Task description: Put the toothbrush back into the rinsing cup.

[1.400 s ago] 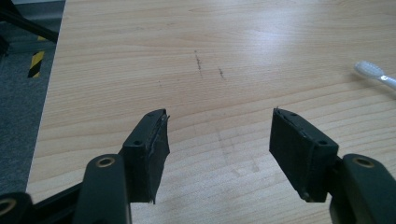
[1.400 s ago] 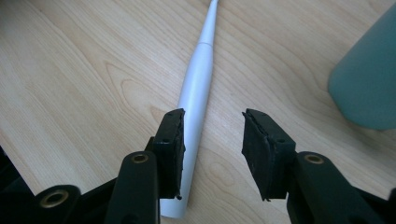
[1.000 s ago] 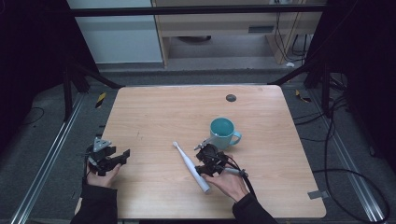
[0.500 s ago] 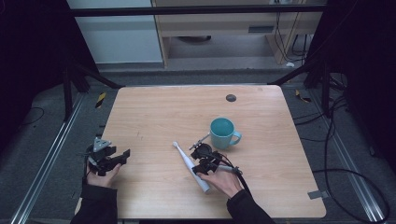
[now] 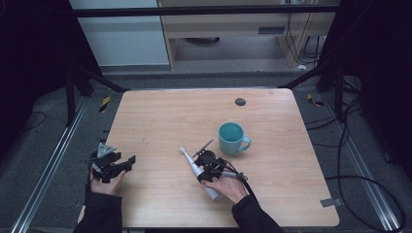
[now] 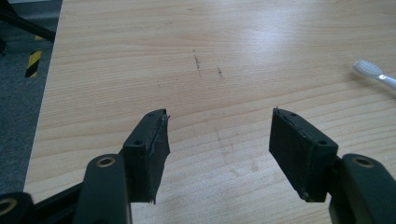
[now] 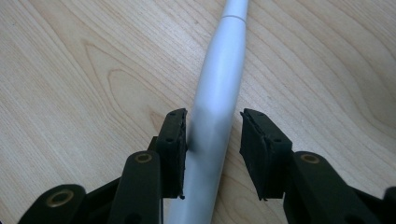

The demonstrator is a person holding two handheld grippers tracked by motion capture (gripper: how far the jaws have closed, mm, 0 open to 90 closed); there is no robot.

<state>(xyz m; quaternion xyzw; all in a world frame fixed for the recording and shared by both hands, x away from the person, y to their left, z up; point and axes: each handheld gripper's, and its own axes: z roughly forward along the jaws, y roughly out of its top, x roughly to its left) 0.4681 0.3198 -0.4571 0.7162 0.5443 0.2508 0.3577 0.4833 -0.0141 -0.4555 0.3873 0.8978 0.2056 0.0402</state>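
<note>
Left tongs [image 5: 127, 161] rest wide open near the table's left edge, while right tongs [image 5: 200, 171] gape, pointing downward.

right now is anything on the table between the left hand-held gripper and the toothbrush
No. In the high view only bare wood lies between the left hand-held gripper and the white electric toothbrush; its own view shows the same.

In my right gripper view, the electric toothbrush [image 7: 219, 79] runs off the top edge, head unseen. My left gripper view cuts its neck [image 6: 373, 72] at the right edge.
</note>
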